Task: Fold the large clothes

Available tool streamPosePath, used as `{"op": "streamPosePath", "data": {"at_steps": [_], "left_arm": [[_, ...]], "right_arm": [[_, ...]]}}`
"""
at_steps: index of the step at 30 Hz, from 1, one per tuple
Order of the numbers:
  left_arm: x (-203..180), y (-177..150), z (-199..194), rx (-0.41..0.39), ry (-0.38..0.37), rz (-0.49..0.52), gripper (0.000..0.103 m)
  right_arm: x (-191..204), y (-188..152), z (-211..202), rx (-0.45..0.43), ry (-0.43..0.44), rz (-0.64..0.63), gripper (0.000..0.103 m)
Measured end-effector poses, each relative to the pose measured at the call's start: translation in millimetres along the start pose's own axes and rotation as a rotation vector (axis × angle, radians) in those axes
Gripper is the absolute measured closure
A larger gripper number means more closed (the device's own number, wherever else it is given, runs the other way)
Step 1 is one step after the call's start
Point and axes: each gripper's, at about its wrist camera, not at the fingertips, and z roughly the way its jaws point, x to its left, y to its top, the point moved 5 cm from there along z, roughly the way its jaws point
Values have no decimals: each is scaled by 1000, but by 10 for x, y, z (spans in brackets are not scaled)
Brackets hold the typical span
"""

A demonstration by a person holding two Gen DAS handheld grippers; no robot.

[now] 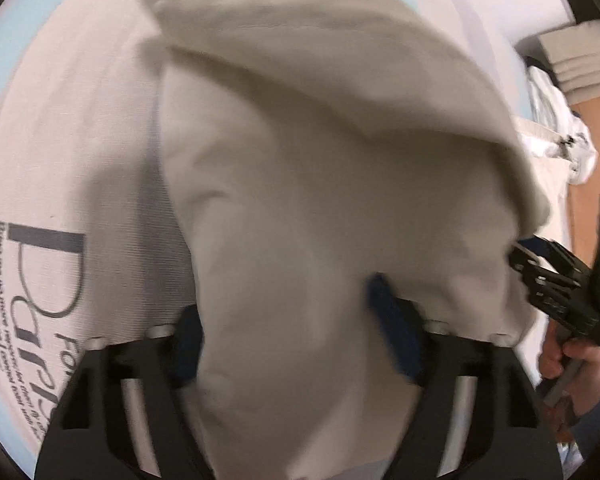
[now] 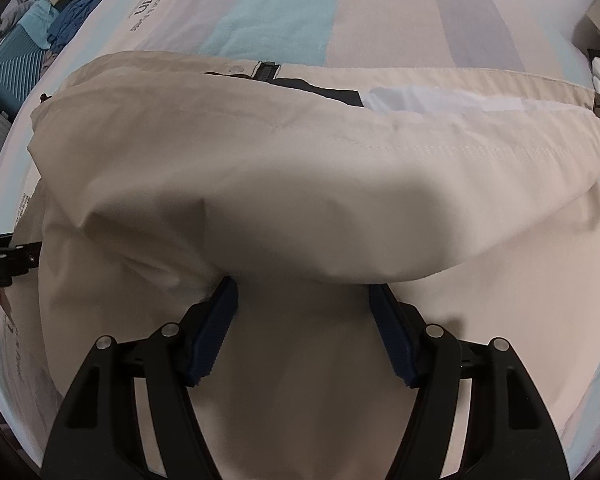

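Left wrist view: the left gripper (image 1: 288,332) has a bunched fold of the cream garment (image 1: 308,128) filling the gap between its blue ribbed pads (image 1: 392,332), and appears clenched on that cloth, though motion blur leaves the pad contact uncertain. The garment rises as a soft, matte, woven mass above a printed bedsheet (image 1: 40,208) bearing dark lettering; at the right edge the right gripper (image 1: 518,254) meets the same cloth, held by a hand (image 1: 568,356). Right wrist view: the right gripper (image 2: 302,332) stands with its pads (image 2: 216,328) parted, one pad touching a lifted flap; whether it grasps the fabric cannot be told. The garment (image 2: 260,168) lies across a bed striped in pale teal, beige and grey (image 2: 284,4), showing a stitched hem, a snap button (image 2: 234,68), a zipper (image 2: 266,70) and a white lining (image 2: 440,102). The step in hand appears to be carrying one edge over to make a fold; the next move likely calls for both grippers to travel together and lay the layer flat, edges aligned.
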Motion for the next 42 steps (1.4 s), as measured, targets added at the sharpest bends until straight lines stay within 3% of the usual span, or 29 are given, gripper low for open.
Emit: {"op": "streamPosePath", "data": {"at_steps": [1, 2, 3, 6, 20, 27, 36, 42], "left_arm": [[-45, -2, -15, -6, 6, 15, 55], [-120, -13, -31, -14, 5, 42, 73], [-162, -15, -42, -20, 20, 55, 84], [-266, 14, -100, -27, 29, 39, 93], [-684, -84, -651, -98, 115, 52, 94], [-875, -132, -879, -118, 177, 32, 95], [-1447, -137, -1093, -159, 301, 25, 95], [-1914, -134, -1161, -196, 354, 18, 95]], "right_arm": [[1, -7, -2, -1, -1, 2, 39], [-8, -13, -5, -4, -2, 4, 39], [-11, -18, -8, -6, -3, 4, 39], [-26, -29, -11, -16, 0, 13, 39], [-66, -141, -54, -103, -29, 58, 39], [-107, -149, -139, -147, -47, 7, 39], [-541, -156, -618, -201, -4, -2, 38], [-1024, -295, -1020, -214, -21, -13, 38]]}}
